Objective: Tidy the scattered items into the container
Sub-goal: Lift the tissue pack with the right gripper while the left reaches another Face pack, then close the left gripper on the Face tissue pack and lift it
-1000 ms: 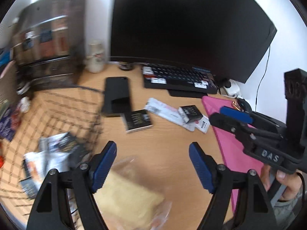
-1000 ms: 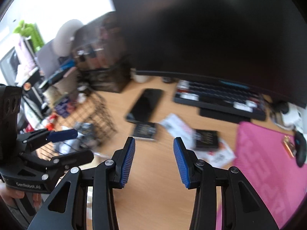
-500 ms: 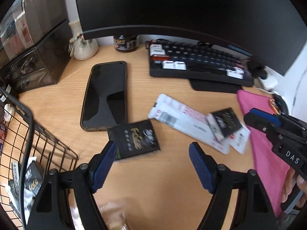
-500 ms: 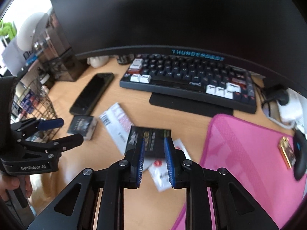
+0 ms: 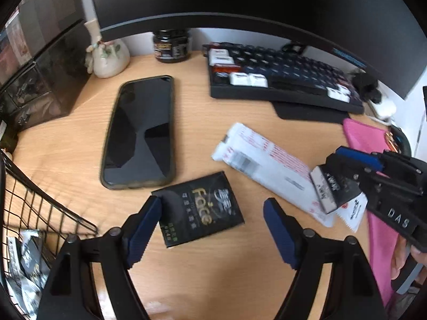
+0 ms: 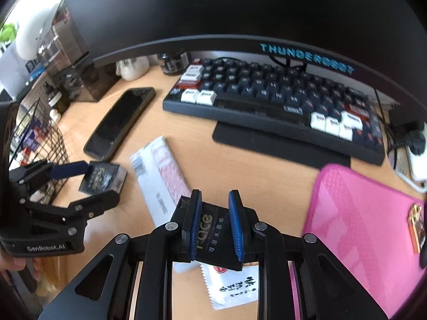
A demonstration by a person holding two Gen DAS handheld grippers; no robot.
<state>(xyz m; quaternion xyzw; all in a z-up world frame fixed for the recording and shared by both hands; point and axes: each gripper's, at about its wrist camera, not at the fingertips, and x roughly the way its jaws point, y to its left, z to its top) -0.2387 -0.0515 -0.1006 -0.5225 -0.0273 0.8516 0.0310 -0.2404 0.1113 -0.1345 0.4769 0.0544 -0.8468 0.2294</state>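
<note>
A black "face" tissue pack lies flat on the wooden desk between the fingers of my left gripper, which stands open and straddles it. My right gripper is shut on a second black tissue pack, which sits tilted over a long white packet and a small white sachet. The left wrist view shows this right gripper at the right, holding its pack. The black wire basket stands at the lower left with several packets inside.
A black phone lies just behind the left pack. A keyboard and a monitor stand at the back, a pink mat at the right. A small white vase, a dark jar and dark drawers line the back left.
Both grippers came down and forward over the desk. The right jaws narrowed and closed on the right tissue pack. The left gripper went from above the basket to astride the left pack.
</note>
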